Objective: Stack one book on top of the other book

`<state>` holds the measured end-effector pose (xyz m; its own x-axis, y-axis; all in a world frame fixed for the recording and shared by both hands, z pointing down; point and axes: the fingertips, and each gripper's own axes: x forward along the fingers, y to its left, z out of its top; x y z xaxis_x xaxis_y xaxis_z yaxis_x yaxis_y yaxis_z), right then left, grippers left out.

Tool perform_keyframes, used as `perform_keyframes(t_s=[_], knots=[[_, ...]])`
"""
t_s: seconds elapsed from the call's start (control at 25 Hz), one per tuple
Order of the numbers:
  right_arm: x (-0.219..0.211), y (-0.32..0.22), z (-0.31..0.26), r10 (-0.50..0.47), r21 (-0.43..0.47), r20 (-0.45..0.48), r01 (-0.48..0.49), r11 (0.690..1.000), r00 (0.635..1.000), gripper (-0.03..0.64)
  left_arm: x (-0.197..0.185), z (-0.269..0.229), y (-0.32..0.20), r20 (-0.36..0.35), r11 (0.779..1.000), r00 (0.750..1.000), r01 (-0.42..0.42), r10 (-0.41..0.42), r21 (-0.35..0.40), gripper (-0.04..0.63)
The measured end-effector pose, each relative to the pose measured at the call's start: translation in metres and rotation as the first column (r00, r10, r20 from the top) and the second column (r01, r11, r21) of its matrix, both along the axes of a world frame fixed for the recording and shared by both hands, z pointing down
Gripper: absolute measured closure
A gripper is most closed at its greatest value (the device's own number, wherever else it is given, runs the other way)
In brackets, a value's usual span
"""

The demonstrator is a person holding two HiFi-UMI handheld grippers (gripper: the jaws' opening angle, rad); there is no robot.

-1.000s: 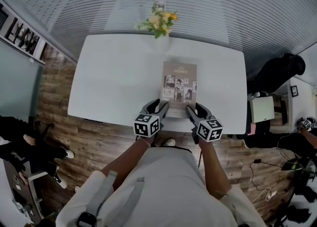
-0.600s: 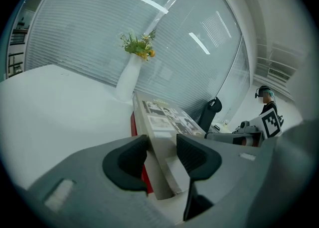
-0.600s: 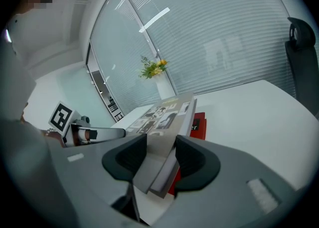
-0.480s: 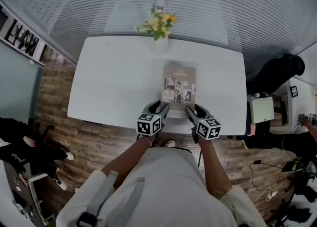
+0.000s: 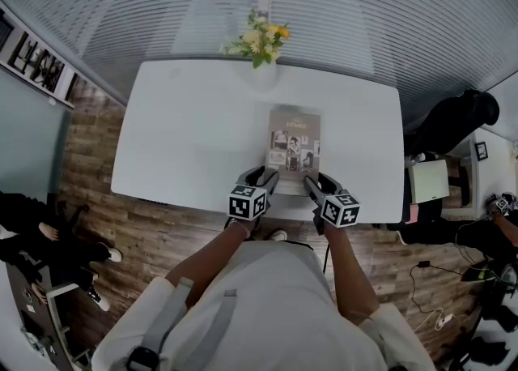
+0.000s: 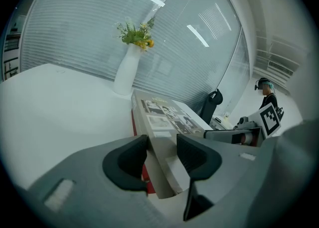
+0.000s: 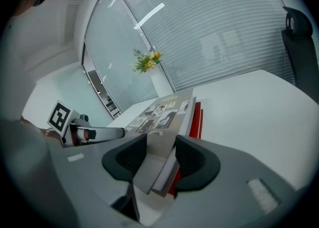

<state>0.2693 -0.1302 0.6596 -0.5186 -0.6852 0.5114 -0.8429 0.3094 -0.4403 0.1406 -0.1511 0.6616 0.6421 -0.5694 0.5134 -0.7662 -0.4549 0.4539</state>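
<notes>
A grey-brown book with photos on its cover [image 5: 294, 141] lies lengthways on the white table [image 5: 186, 134], over a red book [image 6: 133, 122] that shows only as a thin strip under its edge. My left gripper [image 5: 261, 173] is shut on the grey book's near left corner [image 6: 164, 115]. On the near right corner [image 7: 162, 112] my right gripper [image 5: 317, 179] is shut likewise. The red book [image 7: 197, 115] peeks out beneath on that side too. Whether the grey book rests fully on the red one I cannot tell.
A white vase of yellow flowers [image 5: 259, 41] stands at the table's far edge, beyond the books. A black chair [image 5: 453, 118] sits off the table's right end. The table's near edge runs just under both grippers. A person's legs show at the far left.
Both grippers have sunk a little with the grey book held between them, bringing it lower over the red book. The jaws look unchanged.
</notes>
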Motion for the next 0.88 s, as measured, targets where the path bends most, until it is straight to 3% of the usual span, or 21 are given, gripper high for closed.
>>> perform_keyframes(t_s=[0.88], knots=[[0.005, 0.001, 0.025, 0.022, -0.037, 0.008, -0.022, 0.999, 1.0, 0.442, 0.004, 0.022, 0.002, 0.049, 0.999, 0.998, -0.032, 0.033, -0.027, 0.399]])
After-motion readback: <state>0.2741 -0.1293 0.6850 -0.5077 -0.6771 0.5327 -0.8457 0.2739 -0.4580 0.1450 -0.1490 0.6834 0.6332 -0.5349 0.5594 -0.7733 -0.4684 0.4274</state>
